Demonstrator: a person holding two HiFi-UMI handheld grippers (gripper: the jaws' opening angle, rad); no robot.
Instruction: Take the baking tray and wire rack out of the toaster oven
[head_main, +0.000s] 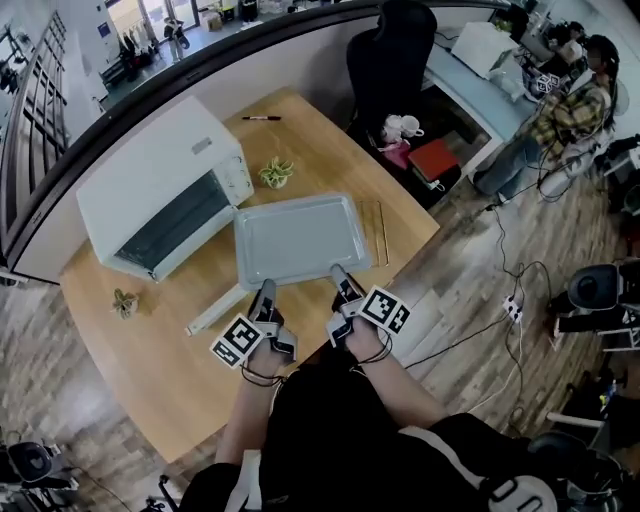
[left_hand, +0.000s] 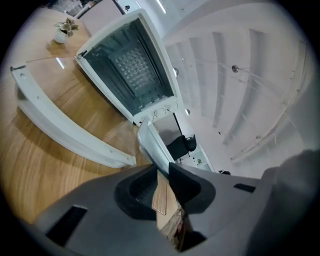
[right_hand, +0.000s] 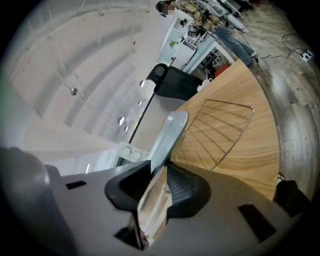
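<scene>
Both tools grip the tray (head_main: 298, 238) by its near rim. The left tool (head_main: 265, 292) and the right tool (head_main: 340, 272) are each closed narrow on that thin lip. The tray is out of the oven (head_main: 160, 195) and over the counter (head_main: 150, 380), beside the open door (head_main: 215, 310); whether it rests on the wood or hangs just above it cannot be told. The rack (head_main: 375, 232) lies on the counter just beside the tray's right edge.

Hazards:
- You hold one edge only; the far edge can sag, and the lip can slide off the pads if you tilt it.
- Move the two tools unevenly and the tray twists in the grip.
- Shift right and the tray rides onto the rack, or pushes it toward the counter's edge.
- Shift left and the near corner strikes the door.
- Push forward and the far edge meets the plant (head_main: 275, 172) just beyond it.

A second plant (head_main: 124, 302) and a pen (head_main: 260, 118) lie well apart; neither obstructs you.
</scene>
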